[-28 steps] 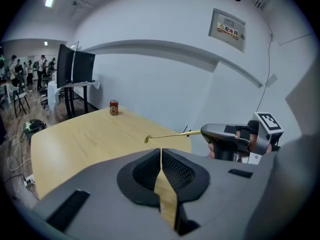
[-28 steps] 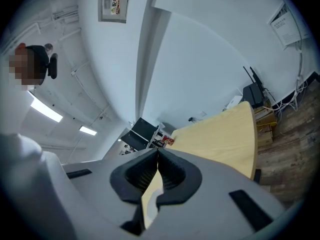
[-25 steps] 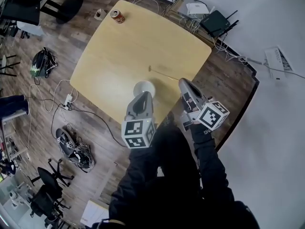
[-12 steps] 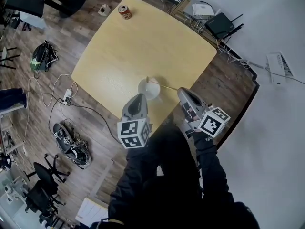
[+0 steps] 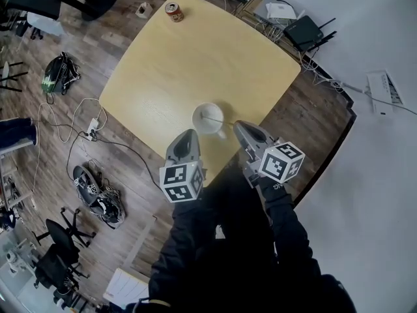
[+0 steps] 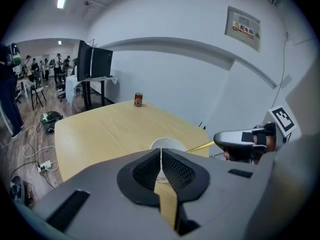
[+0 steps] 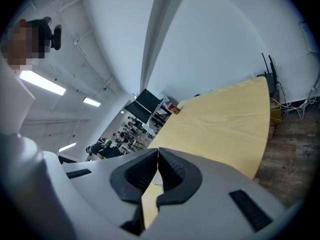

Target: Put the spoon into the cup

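A white cup point(image 5: 208, 118) stands on the pale wooden table point(image 5: 163, 70) near its front edge. My right gripper point(image 5: 240, 126) is shut on the handle of a thin gold spoon point(image 5: 221, 119). The spoon reaches left over the cup's rim, and its far end lies within the cup's mouth. The left gripper view shows the spoon point(image 6: 200, 146) slanting down from the right gripper point(image 6: 222, 140) into the cup point(image 6: 168, 144). My left gripper point(image 5: 187, 134) hovers just short of the cup on its near-left side. Its jaws are shut with nothing between them.
A red drinks can point(image 5: 173, 11) stands at the table's far corner. Routers and tangled cables point(image 5: 296, 31) lie on the floor by the wall at the right. Bags, shoes and a power strip point(image 5: 91, 135) sit on the floor to the left.
My right gripper has carried the spoon leftwards, from beyond the cup to over its mouth. Both grippers have sunk a little. The left gripper has drawn slightly back from the cup.
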`<state>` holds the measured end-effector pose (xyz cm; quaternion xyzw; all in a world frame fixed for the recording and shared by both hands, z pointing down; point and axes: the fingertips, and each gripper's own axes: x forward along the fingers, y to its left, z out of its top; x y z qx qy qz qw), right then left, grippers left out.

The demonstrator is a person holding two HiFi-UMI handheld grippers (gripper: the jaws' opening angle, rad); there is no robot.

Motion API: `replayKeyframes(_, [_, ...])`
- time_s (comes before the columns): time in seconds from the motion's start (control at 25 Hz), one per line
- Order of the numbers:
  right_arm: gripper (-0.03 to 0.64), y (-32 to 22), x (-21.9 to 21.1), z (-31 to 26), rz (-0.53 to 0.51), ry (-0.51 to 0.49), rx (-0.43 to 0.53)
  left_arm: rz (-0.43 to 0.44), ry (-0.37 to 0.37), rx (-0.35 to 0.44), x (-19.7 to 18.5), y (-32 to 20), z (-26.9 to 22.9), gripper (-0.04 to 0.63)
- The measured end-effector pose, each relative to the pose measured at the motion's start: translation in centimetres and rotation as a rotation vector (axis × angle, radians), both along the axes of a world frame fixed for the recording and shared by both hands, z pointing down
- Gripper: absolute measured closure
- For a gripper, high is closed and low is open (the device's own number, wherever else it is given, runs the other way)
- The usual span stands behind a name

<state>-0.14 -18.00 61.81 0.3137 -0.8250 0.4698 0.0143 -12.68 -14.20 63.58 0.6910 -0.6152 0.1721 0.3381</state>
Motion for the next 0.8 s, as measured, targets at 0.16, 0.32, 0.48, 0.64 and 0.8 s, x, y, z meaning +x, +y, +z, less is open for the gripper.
replayKeyframes(0.16, [0.592, 0.4, -1.2, 1.0, -0.025, 0.024, -0.015, -0.012, 0.002, -0.004, -0.7, 0.4, 0.4, 0.557])
replayKeyframes(0.32, [0.592, 0.6, -1.7, 1.6, -0.037, 0.048, -0.032, -0.02, 0.003, -0.006, -1.4, 0.6, 0.5, 0.557])
replayKeyframes(0.48, [0.592, 0.2, -1.6, 1.8, -0.025, 0.072, -0.036, -0.03, 0.009, -0.009, -2.1, 0.5, 0.6, 0.557])
replayKeyframes(0.64, [0.592, 0.1, -1.3, 2.0, 0.001, 0.066, -0.049, -0.031, 0.015, -0.011, -2.5, 0.7, 0.6, 0.557])
replayKeyframes(0.8, [0.507, 0.1, -1.2, 2.3, 0.014, 0.028, -0.083, -0.031, 0.016, -0.016, -2.8, 0.8, 0.7, 0.557])
